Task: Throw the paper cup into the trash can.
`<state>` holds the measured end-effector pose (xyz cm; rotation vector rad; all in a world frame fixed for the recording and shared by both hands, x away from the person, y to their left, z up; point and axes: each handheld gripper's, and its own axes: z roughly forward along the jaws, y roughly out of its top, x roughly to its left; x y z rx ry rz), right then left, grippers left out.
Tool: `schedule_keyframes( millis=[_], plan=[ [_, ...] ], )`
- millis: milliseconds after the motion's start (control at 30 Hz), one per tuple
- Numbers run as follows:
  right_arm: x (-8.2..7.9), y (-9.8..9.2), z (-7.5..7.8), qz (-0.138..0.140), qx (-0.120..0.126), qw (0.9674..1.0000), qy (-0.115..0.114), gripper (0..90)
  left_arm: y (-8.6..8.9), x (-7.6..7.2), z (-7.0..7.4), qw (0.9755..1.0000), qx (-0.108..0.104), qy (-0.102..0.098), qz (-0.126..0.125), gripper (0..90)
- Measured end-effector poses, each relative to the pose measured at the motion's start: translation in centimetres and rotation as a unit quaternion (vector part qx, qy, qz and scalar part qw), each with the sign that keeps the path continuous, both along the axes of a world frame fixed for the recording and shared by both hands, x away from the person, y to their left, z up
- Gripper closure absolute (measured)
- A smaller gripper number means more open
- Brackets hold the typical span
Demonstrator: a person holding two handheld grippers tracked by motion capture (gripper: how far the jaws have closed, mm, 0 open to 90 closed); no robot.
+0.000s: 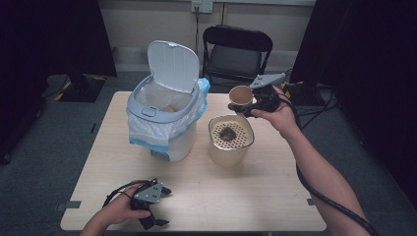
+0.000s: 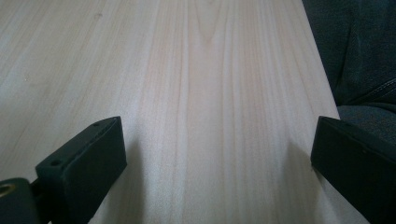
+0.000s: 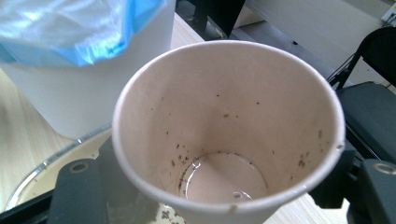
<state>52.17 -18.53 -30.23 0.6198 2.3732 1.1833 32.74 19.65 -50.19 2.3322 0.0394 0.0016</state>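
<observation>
A paper cup (image 1: pixel 241 95) hangs tipped on its side just above and behind the beige strainer pot (image 1: pixel 231 140), with my right gripper (image 1: pixel 248 104) shut on it. The right gripper view looks into the cup (image 3: pixel 224 135): dark specks cling to its wall and a little liquid lies at the bottom. A dark clump of dregs (image 1: pixel 227 132) lies on the pot's perforated insert. My left gripper (image 1: pixel 160 204) rests on the table's near left edge, jaws wide apart with bare wood between them (image 2: pixel 215 154).
A white bin (image 1: pixel 164 115) with its lid up and a white-and-blue liner stands left of the pot. A black folding chair (image 1: pixel 236 51) sits behind the table. The wooden table (image 1: pixel 275 196) ends just before my left hand; dark floor surrounds it.
</observation>
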Motion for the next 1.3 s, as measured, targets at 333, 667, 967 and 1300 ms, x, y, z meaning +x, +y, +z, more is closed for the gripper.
schedule_keyframes(
  millis=[333,667,967,1300],
  plan=[
    [0.2,0.5,1.4,0.006,0.001,0.9999,0.008,27.4,0.0,0.0,0.0,1.0,-0.001,0.001,0.001,2.6],
    [0.4,1.1,2.9,0.011,0.014,0.9998,0.013,27.3,0.0,0.0,0.0,1.0,-0.001,0.001,0.001,2.7],
    [0.5,2.0,3.6,0.022,0.017,0.9994,0.021,27.3,0.0,0.0,0.0,1.0,-0.001,0.001,0.0,2.6],
    [0.6,3.2,5.0,0.037,0.016,0.999,0.021,27.4,0.0,0.0,0.0,1.0,0.0,0.0,0.001,2.6]
  ],
)
